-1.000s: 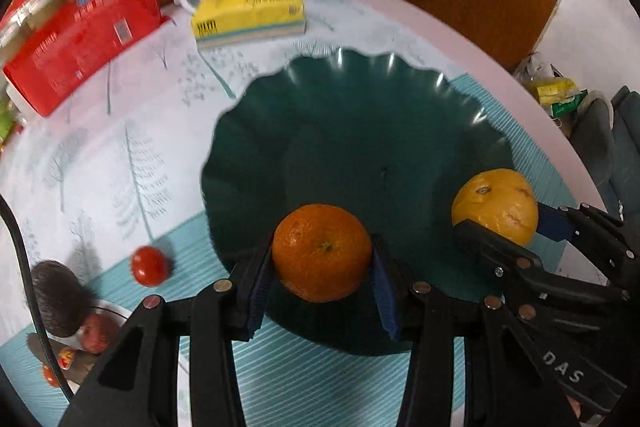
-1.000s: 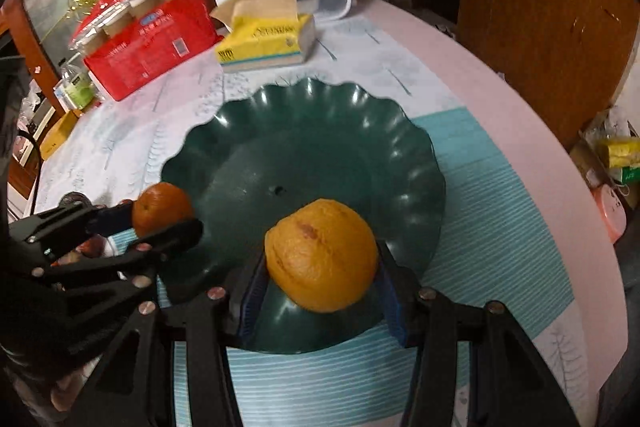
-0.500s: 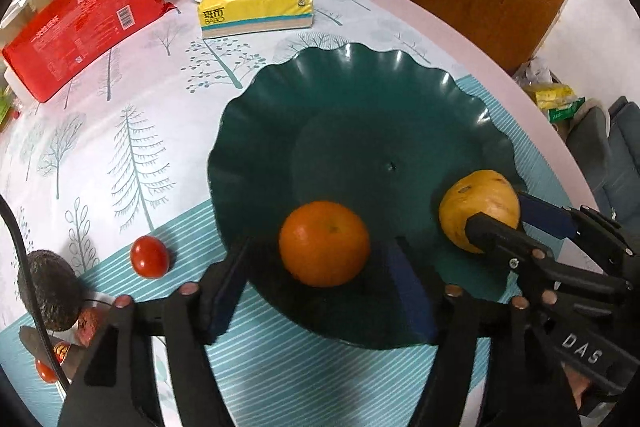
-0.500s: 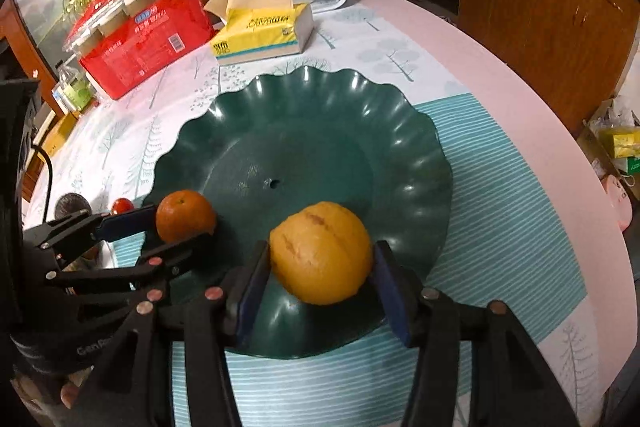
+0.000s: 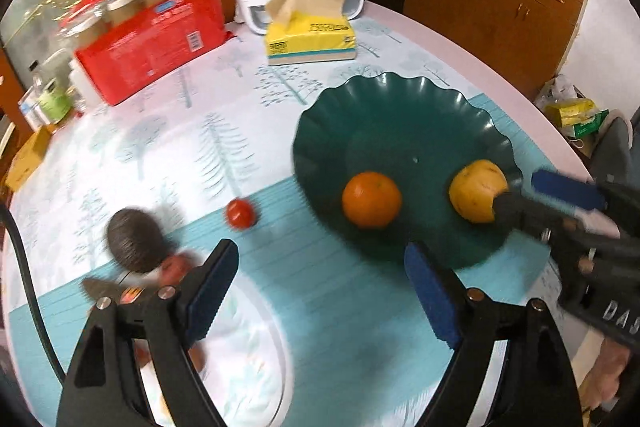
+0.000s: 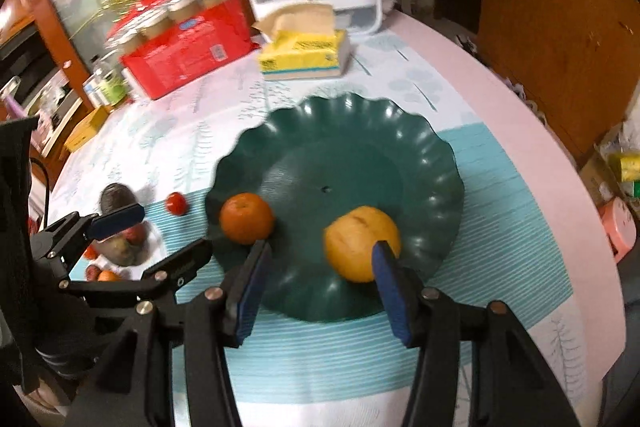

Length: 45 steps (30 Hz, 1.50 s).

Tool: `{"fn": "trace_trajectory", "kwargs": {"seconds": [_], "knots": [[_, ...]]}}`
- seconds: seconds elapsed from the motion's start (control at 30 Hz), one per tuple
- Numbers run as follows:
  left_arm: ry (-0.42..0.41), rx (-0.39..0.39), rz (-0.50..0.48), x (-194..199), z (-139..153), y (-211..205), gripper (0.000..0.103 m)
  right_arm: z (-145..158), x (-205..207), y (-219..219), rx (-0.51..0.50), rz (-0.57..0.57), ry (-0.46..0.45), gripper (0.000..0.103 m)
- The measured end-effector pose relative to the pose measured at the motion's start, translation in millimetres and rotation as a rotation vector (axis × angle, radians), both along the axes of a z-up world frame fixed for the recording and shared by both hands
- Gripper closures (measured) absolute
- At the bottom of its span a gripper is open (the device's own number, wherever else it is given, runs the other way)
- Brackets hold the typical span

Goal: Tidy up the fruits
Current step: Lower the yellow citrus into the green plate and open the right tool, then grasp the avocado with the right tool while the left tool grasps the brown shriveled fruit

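Left gripper (image 5: 316,269) jaws wide, empty. Right gripper (image 6: 320,271) jaws wide; orange (image 6: 247,217) at 9 o'clock and yellow fruit (image 6: 360,243) at 5 o'clock in green plate (image 6: 432,155).

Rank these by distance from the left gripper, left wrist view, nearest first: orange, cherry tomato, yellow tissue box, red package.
From the left gripper:
1. Orange, ahead right, in the green dish; cherry tomato, ahead left on the cloth. Too close to call.
2. Red package, far left.
3. Yellow tissue box, far centre.

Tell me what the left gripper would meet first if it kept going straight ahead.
Probably the tablecloth just left of the green plate. The open left gripper points between the tomato and the orange, with neither squarely in line; depth is unclear.
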<state>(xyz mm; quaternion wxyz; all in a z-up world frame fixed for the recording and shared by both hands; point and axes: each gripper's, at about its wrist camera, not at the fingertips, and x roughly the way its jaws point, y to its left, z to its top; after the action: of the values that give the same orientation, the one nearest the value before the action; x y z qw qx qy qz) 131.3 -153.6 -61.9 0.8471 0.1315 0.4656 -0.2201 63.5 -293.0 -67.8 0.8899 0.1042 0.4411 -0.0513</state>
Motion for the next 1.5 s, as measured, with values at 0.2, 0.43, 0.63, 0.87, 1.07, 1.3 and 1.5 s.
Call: {"fn": "trace_trajectory", "kwargs": {"seconds": [0.2, 0.43, 0.63, 0.87, 1.07, 1.3, 1.5], "knots": [[-0.066, 0.014, 0.101, -24.2, 46.8, 50.2, 0.019, 55.7, -12.1, 29.9, -0.064, 0.094, -0.070, 0.050], [-0.147, 0.043, 0.265, -37.0, 113.8, 135.9, 0.018, 135.6, -11.4, 68.3, -0.075, 0.235, -0.152, 0.050], [-0.240, 0.065, 0.370, -53.6, 148.0, 195.0, 0.012, 185.7, 8.0, 110.4, -0.057, 0.355, -0.178, 0.041], [-0.209, 0.051, 0.467, -48.0, 122.9, 237.9, 0.012, 192.9, 58.2, 176.5, -0.075, 0.500, -0.138, 0.040], [-0.090, 0.017, 0.527, -22.5, 56.4, 248.3, 0.012, 153.1, 103.7, 221.6, -0.091, 0.582, -0.043, 0.040], [-0.013, -0.070, 0.544, -7.7, -6.8, 250.3, 0.012, 79.2, 140.6, 229.2, -0.045, 0.591, 0.100, 0.040], [0.072, -0.114, 0.557, 1.4, -47.8, 253.3, 0.012, 24.7, 153.9, 228.4, -0.009, 0.603, 0.200, 0.040]]}}
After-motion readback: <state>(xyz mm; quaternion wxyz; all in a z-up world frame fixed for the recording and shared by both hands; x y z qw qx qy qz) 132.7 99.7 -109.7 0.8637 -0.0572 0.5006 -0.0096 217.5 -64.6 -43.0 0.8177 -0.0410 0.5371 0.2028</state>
